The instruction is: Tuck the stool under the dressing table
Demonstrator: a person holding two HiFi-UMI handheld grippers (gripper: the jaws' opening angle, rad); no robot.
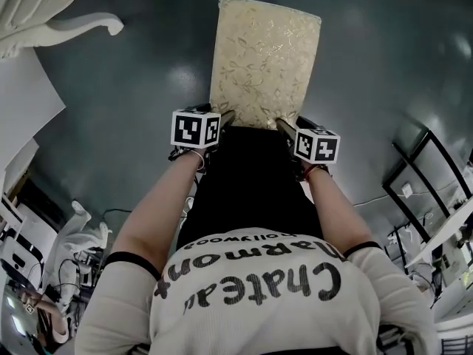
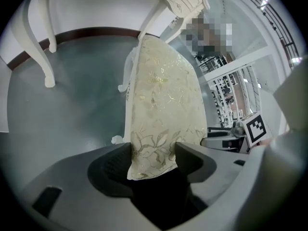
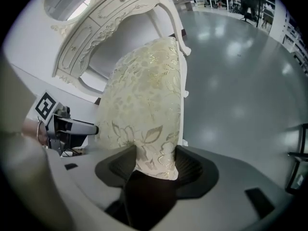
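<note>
The person wears a cream short-sleeved shirt (image 1: 222, 324) with black sleeve bands and dark lettering across the chest, above a black garment (image 1: 251, 191). The left claw (image 1: 226, 117) and right claw (image 1: 284, 126) are grey with black ribbed pads (image 2: 113, 165), each bearing a black-and-white marker cube (image 1: 196, 128).

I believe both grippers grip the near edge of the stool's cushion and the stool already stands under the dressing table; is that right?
Not quite: the left gripper and right gripper do grip its near edge, but the stool stands out on the floor, with the dressing table off to its left, as the head view shows.
</note>
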